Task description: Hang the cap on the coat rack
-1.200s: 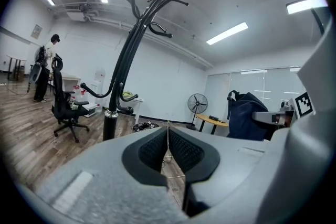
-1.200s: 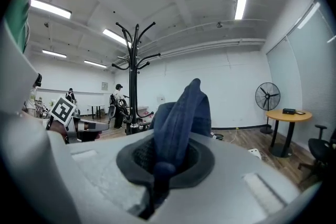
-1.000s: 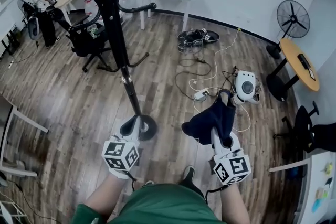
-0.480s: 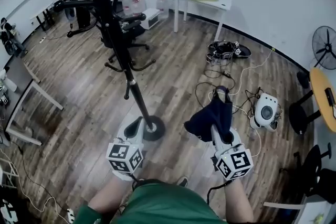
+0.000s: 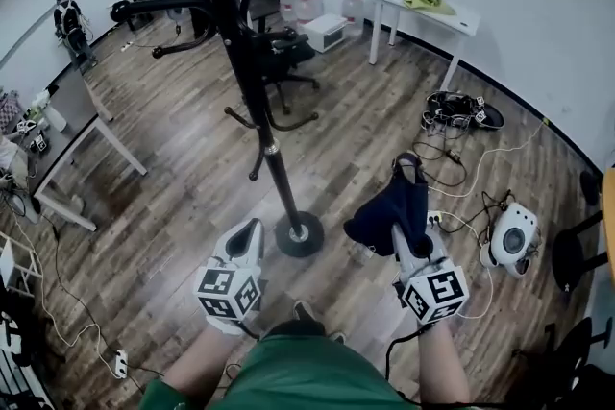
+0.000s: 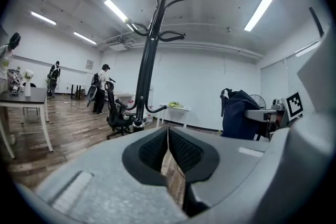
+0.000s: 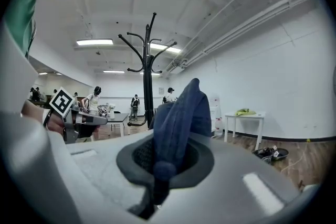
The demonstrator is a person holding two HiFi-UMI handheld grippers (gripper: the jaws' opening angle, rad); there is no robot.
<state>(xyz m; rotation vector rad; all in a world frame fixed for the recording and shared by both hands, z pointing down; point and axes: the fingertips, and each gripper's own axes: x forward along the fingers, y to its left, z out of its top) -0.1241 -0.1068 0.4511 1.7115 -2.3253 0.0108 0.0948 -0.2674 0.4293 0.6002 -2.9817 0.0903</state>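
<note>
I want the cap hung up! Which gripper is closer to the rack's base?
Left. The left gripper sits just left of the base; the right gripper, shut on the cap, is farther off to its right.

Cap (image 5: 388, 210): dark navy fabric, crumpled and folded, pinched in the right tongs (image 7: 160, 157), with the cloth sticking up past the jaws and the strap loop at the far end. Coat rack (image 5: 252, 82): black single pole, upright on a round base (image 5: 300, 234) on the wood floor, curved hook arms up top. The cap hangs clear of the rack, near the base on its right in the head view.
</note>
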